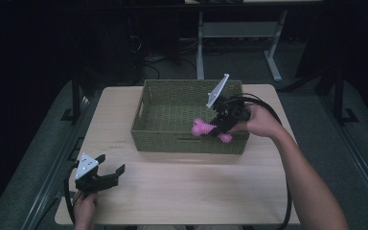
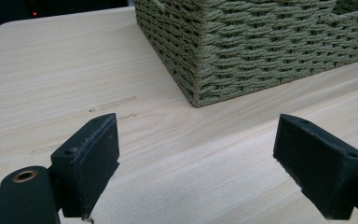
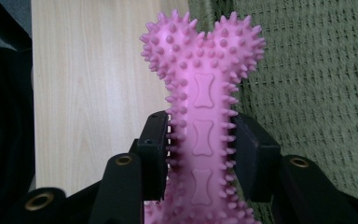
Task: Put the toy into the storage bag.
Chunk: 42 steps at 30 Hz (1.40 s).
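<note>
At basket's near right corner: right gripper (image 1: 219, 128), jaws clenched on the shaft of a pink spiky rubber bone-shaped toy (image 3: 204, 126)
Grip spot: narrow middle, pads (image 3: 154, 154) squeezing both sides, knobbed end free ahead
Toy position: straddling the near rim of the green woven rectangular basket (image 1: 187, 141), one end over the inside, other hanging just outside (not yet resting on the bottom)
Handling guess: light, soft, springy; nubs give friction, so slip seems unlikely; the shaft is the sensible hold
Right arm pose: forearm reaching in from the right, hand (image 1: 256, 120) beside the basket wall
Left gripper (image 1: 106, 176): jaws spread wide, nothing between, low over the pale wooden table (image 2: 65, 70), well apart from the basket
</note>
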Tool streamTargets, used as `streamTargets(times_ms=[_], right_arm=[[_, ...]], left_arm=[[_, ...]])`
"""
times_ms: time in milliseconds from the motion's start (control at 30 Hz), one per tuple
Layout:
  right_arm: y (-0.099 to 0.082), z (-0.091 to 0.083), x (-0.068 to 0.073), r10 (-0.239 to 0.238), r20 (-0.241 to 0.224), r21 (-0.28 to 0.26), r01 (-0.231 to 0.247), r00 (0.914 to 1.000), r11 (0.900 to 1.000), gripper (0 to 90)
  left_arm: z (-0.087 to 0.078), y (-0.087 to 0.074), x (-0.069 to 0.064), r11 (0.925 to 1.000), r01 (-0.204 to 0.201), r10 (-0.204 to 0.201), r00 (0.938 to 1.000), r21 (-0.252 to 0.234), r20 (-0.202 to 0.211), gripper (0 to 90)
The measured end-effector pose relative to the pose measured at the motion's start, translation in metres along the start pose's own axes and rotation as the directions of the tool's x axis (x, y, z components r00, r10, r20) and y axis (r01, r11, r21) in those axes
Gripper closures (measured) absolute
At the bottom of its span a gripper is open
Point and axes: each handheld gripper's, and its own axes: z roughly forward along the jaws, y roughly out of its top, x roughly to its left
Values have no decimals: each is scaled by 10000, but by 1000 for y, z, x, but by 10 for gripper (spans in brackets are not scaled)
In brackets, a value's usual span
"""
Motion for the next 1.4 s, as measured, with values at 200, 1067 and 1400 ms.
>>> streamTargets(times_ms=[200, 1067, 1400], right_arm=[[4, -3, -7, 106, 1, -37, -106, 9999, 9999, 583], [11, -3, -44, 605, -63, 15, -605, 9981, 9982, 582], [12, 9, -52, 720, -274, 147, -716, 9970, 9973, 582]], left_arm=[[-1, 0, 1, 10000, -6, 6, 10000, -14, 19, 138], [-1, -1, 1, 10000, -27, 27, 10000, -4, 34, 138], [0, 0, 1, 10000, 62, -62, 10000, -58, 14, 139]])
